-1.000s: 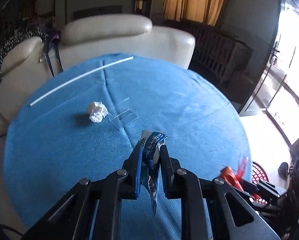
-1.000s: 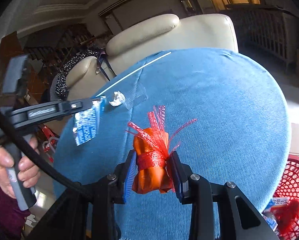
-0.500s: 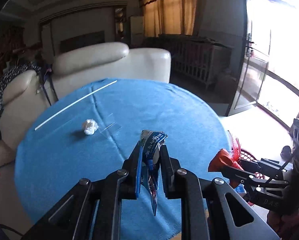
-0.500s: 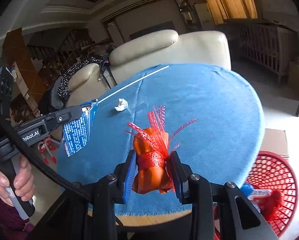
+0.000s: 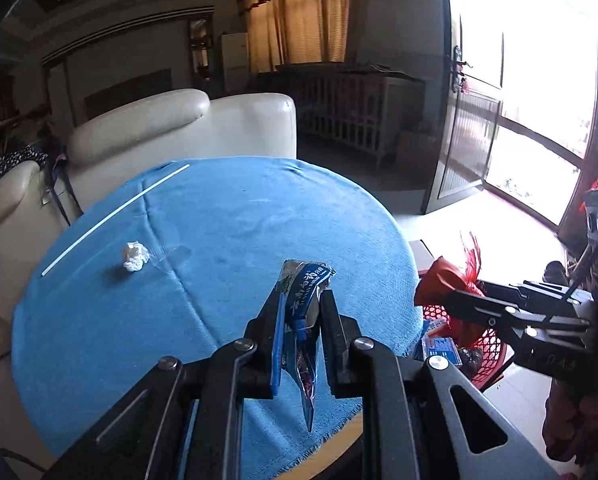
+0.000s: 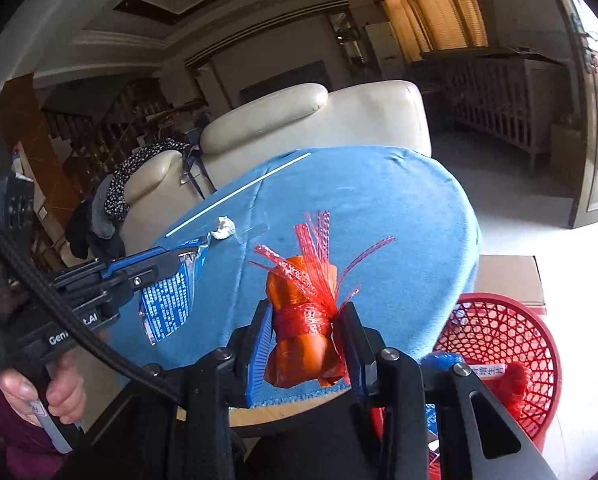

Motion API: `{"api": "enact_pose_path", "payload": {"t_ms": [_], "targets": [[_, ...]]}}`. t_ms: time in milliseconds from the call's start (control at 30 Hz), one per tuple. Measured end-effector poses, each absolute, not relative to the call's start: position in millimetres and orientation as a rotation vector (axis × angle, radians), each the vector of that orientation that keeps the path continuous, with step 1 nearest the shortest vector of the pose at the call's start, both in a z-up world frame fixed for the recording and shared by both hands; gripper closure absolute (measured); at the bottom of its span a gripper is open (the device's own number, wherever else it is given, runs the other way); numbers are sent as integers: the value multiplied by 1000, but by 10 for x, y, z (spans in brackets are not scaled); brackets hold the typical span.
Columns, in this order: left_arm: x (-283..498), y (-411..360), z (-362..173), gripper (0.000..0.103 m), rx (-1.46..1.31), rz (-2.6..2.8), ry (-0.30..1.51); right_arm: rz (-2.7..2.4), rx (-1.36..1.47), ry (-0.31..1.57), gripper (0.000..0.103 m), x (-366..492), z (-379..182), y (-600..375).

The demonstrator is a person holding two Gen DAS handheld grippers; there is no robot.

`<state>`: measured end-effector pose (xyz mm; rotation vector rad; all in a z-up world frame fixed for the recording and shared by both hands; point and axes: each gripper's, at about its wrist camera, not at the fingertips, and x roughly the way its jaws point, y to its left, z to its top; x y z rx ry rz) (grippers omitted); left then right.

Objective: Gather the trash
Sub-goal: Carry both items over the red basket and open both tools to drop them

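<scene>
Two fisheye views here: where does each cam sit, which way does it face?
Left wrist: behind the left gripper, shut on a blue foil wrapper, facing the round blue-clothed table; the right gripper shows.
Right wrist: behind the right gripper, shut on an orange packet in red netting; a hand shows.
Shared: crumpled white paper ball, red mesh basket.

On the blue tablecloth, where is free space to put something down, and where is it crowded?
The blue tablecloth is bare over its whole middle and right side, from the central crease to the edge above the red basket. Crowded is only the far left: the white stick, the crumpled paper ball and the clear plastic piece beside it.
</scene>
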<state>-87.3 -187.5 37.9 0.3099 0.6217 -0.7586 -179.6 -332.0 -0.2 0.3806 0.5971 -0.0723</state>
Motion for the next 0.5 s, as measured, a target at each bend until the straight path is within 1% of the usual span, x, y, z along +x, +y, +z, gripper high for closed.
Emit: {"api": "enact_pose_path", "payload": {"t_ms": [500], "targets": [[-954,-1887,330,85,316,-735,621,-74,436,581,67,-1839,-27,-3420]]}}
